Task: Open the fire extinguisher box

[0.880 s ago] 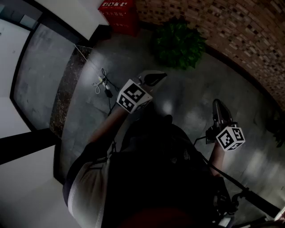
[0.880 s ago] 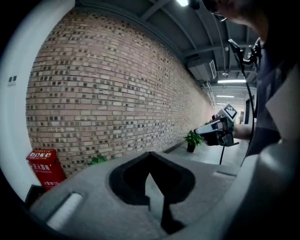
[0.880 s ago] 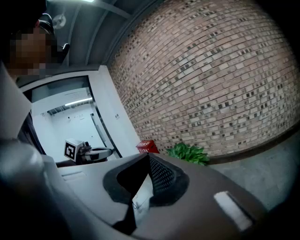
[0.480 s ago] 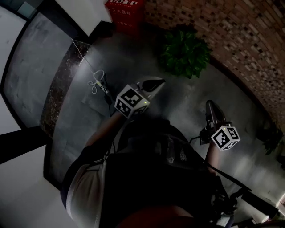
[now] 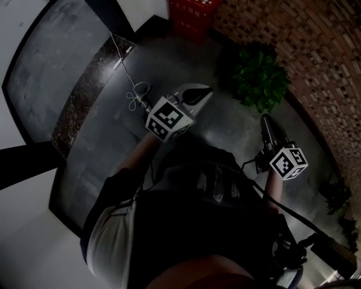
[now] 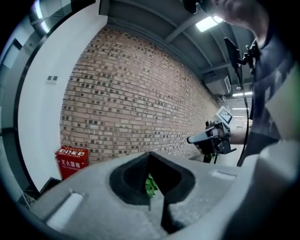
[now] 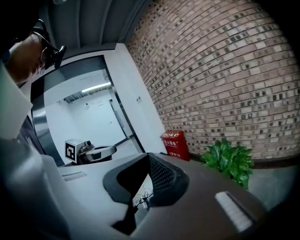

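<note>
Head view: you stand on a dark glossy floor [image 5: 225, 132] with both grippers held out in front of you, well apart from each other. L gripper [image 5: 204, 91] points up-frame, roughly toward the red fire extinguisher box [image 5: 194, 16]. R gripper [image 5: 267, 122] sits off to its right, nearer the potted plant [image 5: 260, 79].

L gripper: jaws clenched, tips meeting, nothing in them. A bit of green leaf from the plant shows through the opening behind the tips, far off.

R gripper: same, jaws pressed tip to tip and empty. A tangle of cable [image 7: 142, 199] on the floor shows through the opening behind them.

Box: stands on the floor at the foot of the brick wall [image 7: 225, 70], in the corner where the brick meets the white wall [image 7: 140, 108]. Red body, white characters on front and top. The plant is near it along the same wall, with a gap between them. The box is well apart from both grippers and neither touches it. You can't tell the state of its door at this range.
</note>
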### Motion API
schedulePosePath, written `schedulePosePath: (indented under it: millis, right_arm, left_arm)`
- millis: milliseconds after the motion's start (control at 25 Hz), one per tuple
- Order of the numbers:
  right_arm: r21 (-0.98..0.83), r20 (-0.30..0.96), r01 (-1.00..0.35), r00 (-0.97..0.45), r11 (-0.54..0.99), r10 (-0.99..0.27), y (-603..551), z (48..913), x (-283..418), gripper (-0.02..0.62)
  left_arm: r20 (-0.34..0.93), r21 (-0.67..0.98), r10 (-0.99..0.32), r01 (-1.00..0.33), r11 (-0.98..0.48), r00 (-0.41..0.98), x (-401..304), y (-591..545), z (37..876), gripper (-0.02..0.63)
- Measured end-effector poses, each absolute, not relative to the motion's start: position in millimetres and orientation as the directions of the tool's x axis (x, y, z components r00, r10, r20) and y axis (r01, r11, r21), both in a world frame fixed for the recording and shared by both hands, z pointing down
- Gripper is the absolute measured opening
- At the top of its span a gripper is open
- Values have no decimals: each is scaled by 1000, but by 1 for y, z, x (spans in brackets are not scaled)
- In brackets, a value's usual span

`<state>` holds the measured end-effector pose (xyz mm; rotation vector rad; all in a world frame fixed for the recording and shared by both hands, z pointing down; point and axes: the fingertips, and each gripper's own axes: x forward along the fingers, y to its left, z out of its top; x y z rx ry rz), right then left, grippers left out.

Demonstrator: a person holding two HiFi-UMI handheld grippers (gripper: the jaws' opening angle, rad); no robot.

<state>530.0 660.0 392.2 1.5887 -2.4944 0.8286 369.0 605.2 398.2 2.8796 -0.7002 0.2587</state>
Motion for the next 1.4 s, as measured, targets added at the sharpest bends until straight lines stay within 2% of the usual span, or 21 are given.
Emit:
schedulePosePath:
  millis: [200, 400, 760, 1040, 1400]
  right_arm:
    - [-391, 355, -848, -497, 357, -792, 643, 390, 491, 2]
    - [-397, 380, -839, -520, 373, -765, 631, 395, 481, 2]
    - [-452, 402, -814, -552, 366, -730, 608, 417, 486, 2]
    - [-473, 385, -777, -606, 415, -696, 548, 418, 485, 2]
    - [-530, 377, -738, -647, 419, -663, 476, 424, 515, 2]
  left_arm:
    - [217, 113, -465, -495, -861, 858, 328, 598, 396, -2]
    - [222, 91, -496, -524, -847, 839, 316, 589, 391, -1]
    - [289, 133, -484, -535, -834, 826, 322, 576, 410, 0]
    - [337, 143, -537, -606, -783, 773, 327, 532, 419, 0]
    - [370, 68, -578, -642, -764, 727, 360, 467, 400, 0]
